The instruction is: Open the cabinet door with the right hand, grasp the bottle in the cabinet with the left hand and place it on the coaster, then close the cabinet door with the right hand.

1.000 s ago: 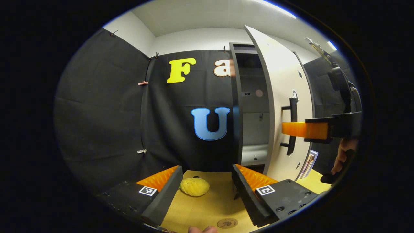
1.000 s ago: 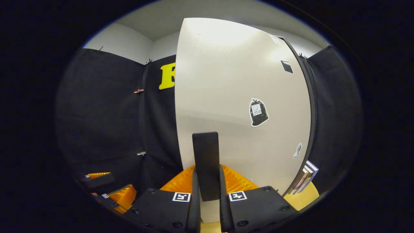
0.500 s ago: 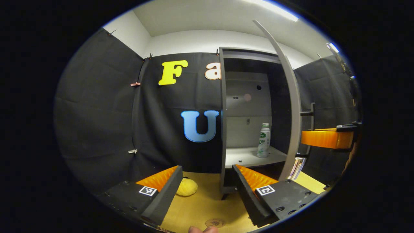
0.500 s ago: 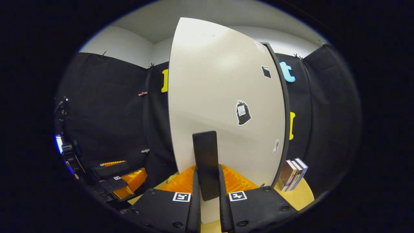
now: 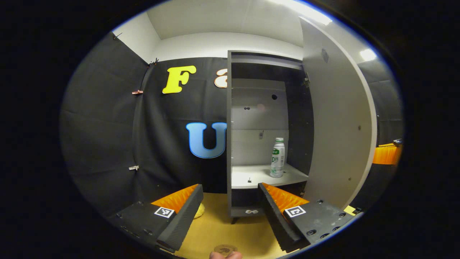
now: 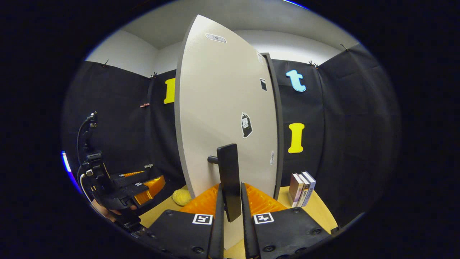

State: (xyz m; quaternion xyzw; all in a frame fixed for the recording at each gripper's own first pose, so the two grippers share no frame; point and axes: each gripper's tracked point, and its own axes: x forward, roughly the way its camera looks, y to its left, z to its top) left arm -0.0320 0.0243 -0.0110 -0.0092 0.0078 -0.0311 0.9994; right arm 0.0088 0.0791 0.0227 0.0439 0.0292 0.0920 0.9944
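Note:
The tall grey cabinet point(image 5: 229, 126) stands open, its white door point(image 5: 337, 118) swung out to the right. A white bottle point(image 5: 277, 158) with a green label stands upright on the cabinet's shelf point(image 5: 251, 174). My left gripper point(image 5: 230, 212) is open and empty, low in front of the cabinet, well short of the bottle. A round brown coaster point(image 5: 225, 249) lies on the table just below it. In the right gripper view, my right gripper point(image 6: 230, 216) is shut on the door's black handle point(image 6: 228, 180), facing the door's outer face point(image 6: 222, 108). The left gripper point(image 6: 138, 187) shows at the far left there.
A yellow plush toy point(image 6: 181, 196) lies on the wooden table point(image 5: 222, 230) left of the cabinet. Several books point(image 6: 302, 188) stand upright right of the door, against the black cloth wall. A hand point(image 6: 107, 212) holds the left gripper.
The right gripper has pulled the door by its handle from partly open to wide open. The bottle and shelf have come into sight. The left gripper has stayed low and open.

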